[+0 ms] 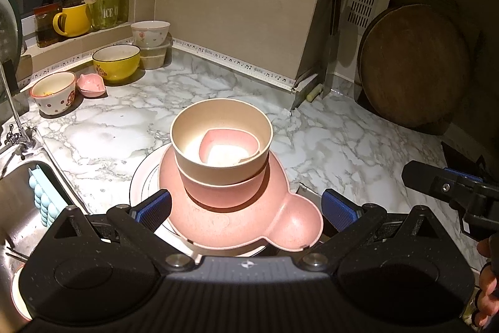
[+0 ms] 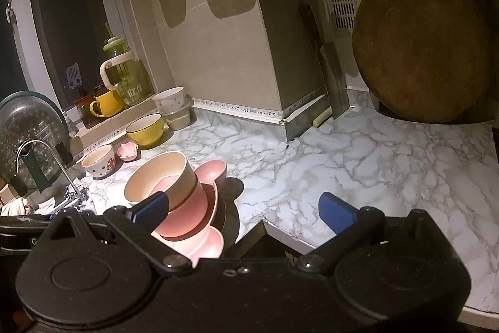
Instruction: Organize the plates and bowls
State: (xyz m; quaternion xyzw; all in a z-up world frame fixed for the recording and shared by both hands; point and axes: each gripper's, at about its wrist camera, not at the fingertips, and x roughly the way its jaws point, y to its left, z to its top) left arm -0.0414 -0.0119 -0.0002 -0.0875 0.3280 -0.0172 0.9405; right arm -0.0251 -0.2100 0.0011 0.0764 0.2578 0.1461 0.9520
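Stack sits centre-frame in left wrist view: beige bowl (image 1: 221,139) upright, mouth up, nested in pink bowl (image 1: 223,191), on pink eared plate (image 1: 237,220). Plate's long axis runs twd lower right, ear lobe (image 1: 296,222) at that end. White plate (image 1: 142,180) underneath.

Left gripper (image 1: 246,209): fingers apart, either side of the plate, not clamped. Right gripper (image 2: 243,206): fingers apart, nothing between.

Surface: marble desk (image 2: 374,152), tiled corner wall. Sink (image 1: 18,192) lower left; desk edge nr stack. Open desk to the right; more bowls upper left.
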